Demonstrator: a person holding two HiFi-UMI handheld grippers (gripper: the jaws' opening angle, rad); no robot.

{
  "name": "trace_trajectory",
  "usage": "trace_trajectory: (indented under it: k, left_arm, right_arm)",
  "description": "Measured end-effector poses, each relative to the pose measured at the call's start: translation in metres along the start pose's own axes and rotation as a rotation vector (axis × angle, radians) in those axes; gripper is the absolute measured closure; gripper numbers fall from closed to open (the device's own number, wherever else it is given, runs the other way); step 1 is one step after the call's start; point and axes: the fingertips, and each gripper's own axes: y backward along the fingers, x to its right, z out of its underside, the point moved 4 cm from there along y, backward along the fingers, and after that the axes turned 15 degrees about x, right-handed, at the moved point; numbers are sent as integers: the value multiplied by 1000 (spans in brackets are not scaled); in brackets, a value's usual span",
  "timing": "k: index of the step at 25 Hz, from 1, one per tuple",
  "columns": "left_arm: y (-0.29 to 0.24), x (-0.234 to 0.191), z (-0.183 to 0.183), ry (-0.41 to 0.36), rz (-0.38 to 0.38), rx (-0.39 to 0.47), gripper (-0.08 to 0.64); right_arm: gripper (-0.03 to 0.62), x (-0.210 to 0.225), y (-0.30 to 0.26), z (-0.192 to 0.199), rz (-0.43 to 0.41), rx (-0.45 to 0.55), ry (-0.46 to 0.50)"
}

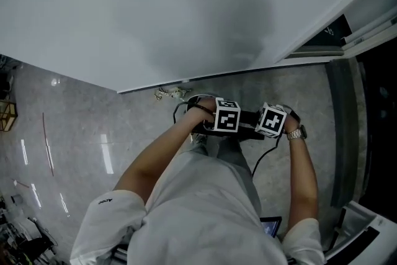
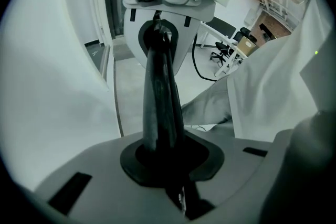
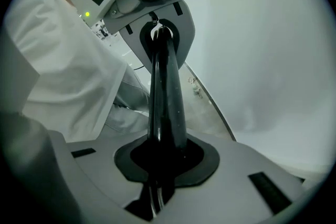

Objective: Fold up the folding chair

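Currently we hold the folding chair (image 1: 247,116) close in front of us, near the wall (image 1: 155,9) — only its glossy black tube (image 2: 160,102) shows. Both the left tool (image 2: 167,181) and the right tool (image 3: 157,181) pinch that tube, facing each other. We judge it stiff, smooth and likely slippery — grip the tube squarely.

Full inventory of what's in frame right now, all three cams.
wall: 1, white, ahead.
floor: 1, glossy grey, below.
litter: small pale clump, at wall foot.
cable: 1, black, on floor.
office chair: 1, black, far room.
watch: 1, silver, right wrist.
shirt: 1, white, worn.
left tool: 1, white-grey, black jaws together, facing right tool.
right tool: 1, same, jaws together, tips toward left tool.
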Motion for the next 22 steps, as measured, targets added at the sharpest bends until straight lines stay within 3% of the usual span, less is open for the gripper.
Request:
trace_trajectory:
  k: [5,15,22]
  left_arm:
    - [4,-47,5,123,-56,-6,505]
    - [18,-109,30,267,-91,3,508]
    - [40,-143,23,304,-149,32,508]
  right_arm:
    - [535,51,4,-9,-71,-23,59]
    - [537,115,1,-37,-176,-45,231]
    - [538,153,11,-55,-187,-54,315]
